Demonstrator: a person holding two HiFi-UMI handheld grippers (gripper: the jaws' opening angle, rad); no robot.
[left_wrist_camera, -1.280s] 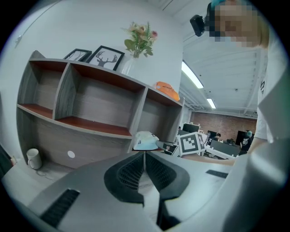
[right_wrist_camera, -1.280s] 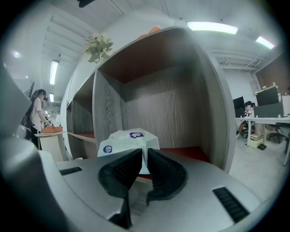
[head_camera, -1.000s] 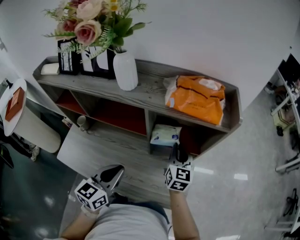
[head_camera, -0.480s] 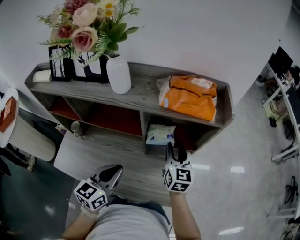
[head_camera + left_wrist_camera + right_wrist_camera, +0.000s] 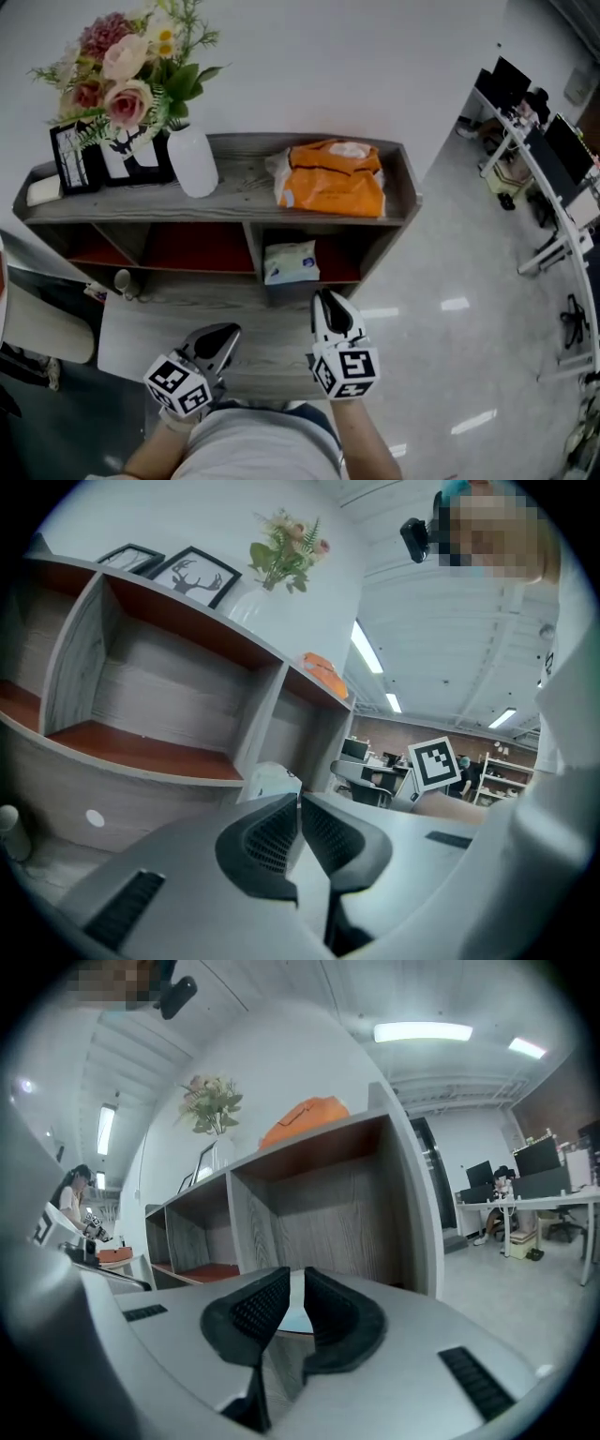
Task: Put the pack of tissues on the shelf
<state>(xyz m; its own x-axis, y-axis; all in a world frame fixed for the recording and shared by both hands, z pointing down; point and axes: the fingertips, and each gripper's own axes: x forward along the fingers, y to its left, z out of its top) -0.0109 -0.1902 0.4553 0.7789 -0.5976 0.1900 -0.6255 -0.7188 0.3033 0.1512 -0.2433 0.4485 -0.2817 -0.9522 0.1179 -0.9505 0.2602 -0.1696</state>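
Observation:
The pack of tissues (image 5: 291,262), white and pale blue, lies in the lower right compartment of the grey wooden shelf (image 5: 246,190). My right gripper (image 5: 324,302) hovers just in front of that compartment, a little short of the pack. Its jaws are closing with only a slim gap, and nothing is between them (image 5: 295,1285). A pale sliver of the tissue pack (image 5: 292,1322) shows through that gap. My left gripper (image 5: 228,334) hangs low at the left over the front board, its pads pressed together on nothing (image 5: 299,808).
On the shelf top stand an orange bag (image 5: 333,178), a white vase (image 5: 193,161) of flowers and picture frames (image 5: 71,156). The red-floored left compartments (image 5: 192,247) hold nothing. A low grey board (image 5: 169,323) lies in front. Office desks (image 5: 539,141) stand at the far right.
My right gripper has drawn back from the mouth of the compartment, leaving the tissue pack inside. The head view has swung to the right. The left gripper has stayed put.

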